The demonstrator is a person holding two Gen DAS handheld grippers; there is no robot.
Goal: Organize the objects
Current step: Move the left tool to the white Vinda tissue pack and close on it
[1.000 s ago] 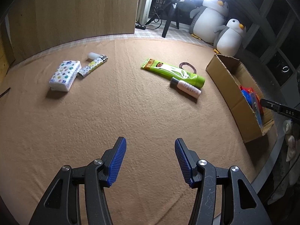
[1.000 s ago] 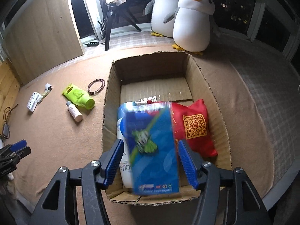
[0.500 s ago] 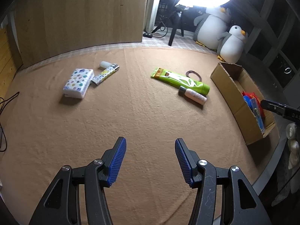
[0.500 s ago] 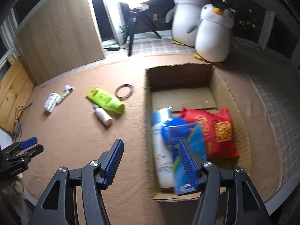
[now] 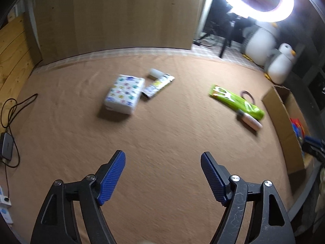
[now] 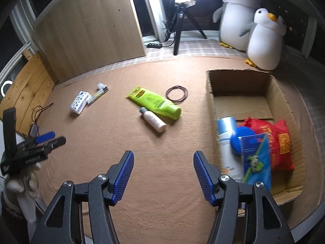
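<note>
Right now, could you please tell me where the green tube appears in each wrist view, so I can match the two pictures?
Left wrist view: the green tube lies right of centre on the tan cloth, cap toward the cardboard box.
Right wrist view: the green tube lies near centre, left of the cardboard box.
Shared landmark: the small pale bottle lying against the tube.

Tan carpet [image 6: 101,142], pale wood panel [image 6: 91,26], bright ring light [image 5: 262,2] on tripod [image 6: 180,26], checked floor [image 6: 195,46], dark windows.
</note>
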